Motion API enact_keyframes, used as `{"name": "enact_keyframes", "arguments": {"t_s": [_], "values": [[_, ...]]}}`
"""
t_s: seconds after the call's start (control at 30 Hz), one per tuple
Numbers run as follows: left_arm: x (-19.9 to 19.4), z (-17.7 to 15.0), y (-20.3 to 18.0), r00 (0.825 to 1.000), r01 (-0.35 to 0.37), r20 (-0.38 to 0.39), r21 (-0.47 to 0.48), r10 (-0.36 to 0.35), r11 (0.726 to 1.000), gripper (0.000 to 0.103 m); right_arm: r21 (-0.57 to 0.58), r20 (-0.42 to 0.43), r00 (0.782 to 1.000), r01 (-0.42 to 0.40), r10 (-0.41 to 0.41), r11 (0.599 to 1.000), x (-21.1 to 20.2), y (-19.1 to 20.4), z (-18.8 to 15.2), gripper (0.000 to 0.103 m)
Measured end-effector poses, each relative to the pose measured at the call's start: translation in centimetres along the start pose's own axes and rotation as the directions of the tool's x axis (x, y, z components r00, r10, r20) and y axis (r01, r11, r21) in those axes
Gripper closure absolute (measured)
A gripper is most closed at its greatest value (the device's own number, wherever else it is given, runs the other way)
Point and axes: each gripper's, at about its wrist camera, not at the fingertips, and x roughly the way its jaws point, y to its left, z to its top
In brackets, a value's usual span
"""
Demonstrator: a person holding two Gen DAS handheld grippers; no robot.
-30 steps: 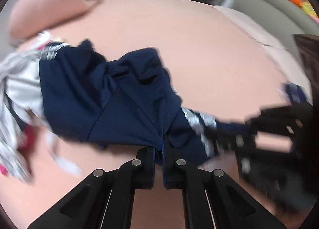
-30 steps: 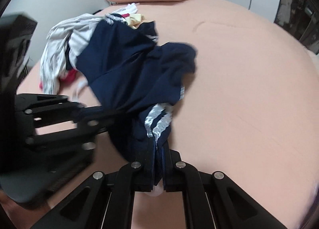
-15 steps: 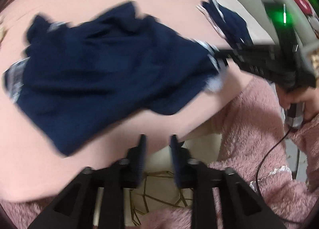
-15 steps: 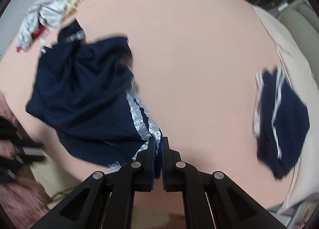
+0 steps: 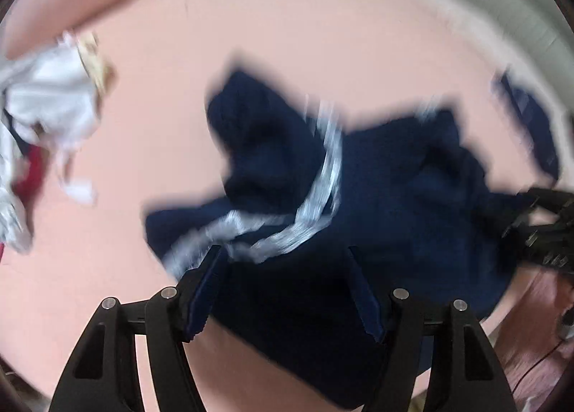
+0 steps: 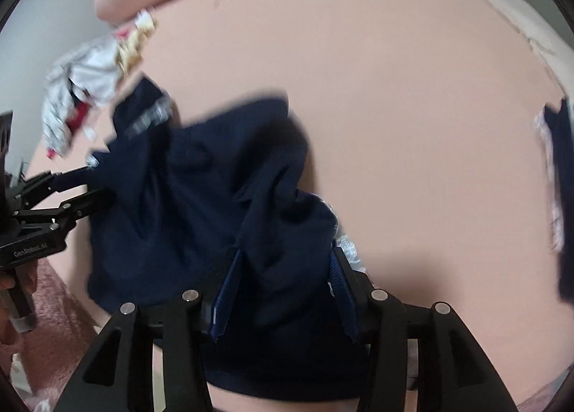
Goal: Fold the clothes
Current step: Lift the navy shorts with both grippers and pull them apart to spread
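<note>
- From the left wrist we see the navy garment (image 5: 376,189) lying rumpled on the pink bed (image 5: 287,35), its silver stripes uppermost; the left tongs (image 5: 287,290) are opening, the cloth lying between the jaws, which do not press on it.
- The right wrist view hides those stripes, showing mostly plain navy folds (image 6: 201,197); the right tongs (image 6: 283,286) are also opening over the cloth, pads clear of it.
- Each view catches the other tongs at its edge (image 5: 541,229) (image 6: 61,204).
- A white and red clothes pile (image 5: 43,114) and a second navy piece (image 6: 563,197) lie apart.
</note>
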Motion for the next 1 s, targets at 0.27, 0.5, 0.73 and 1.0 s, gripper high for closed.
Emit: {"name": "enact_keyframes", "arguments": {"t_s": [0.27, 0.5, 0.73, 1.0], "values": [[-4.1, -10.3, -0.7, 0.987, 0.065, -0.146, 0.012, -0.063, 0.998, 0.038, -0.145, -0.118, 0.992, 0.036, -0.053, 0.989, -4.0, -1.3, -5.2, 0.054], [-5.7, -5.0, -0.8, 0.990, 0.010, 0.142, 0.042, -0.016, 0.999, 0.038, 0.027, 0.099, 0.995, 0.005, -0.007, 1.000, -5.3, -2.0, 3.0, 0.035], [-3.4, -9.0, -1.8, 0.998, 0.031, -0.058, 0.085, -0.026, 0.996, 0.094, -0.018, -0.002, 0.998, -0.068, 0.068, 0.998, -2.1, 2.0, 3.5, 0.098], [-8.1, -19.0, 3.0, 0.973, 0.120, -0.201, 0.027, -0.112, 0.992, 0.090, -0.032, -0.061, 0.994, 0.084, -0.086, 0.996, -7.0, -0.3, -0.9, 0.098]]}}
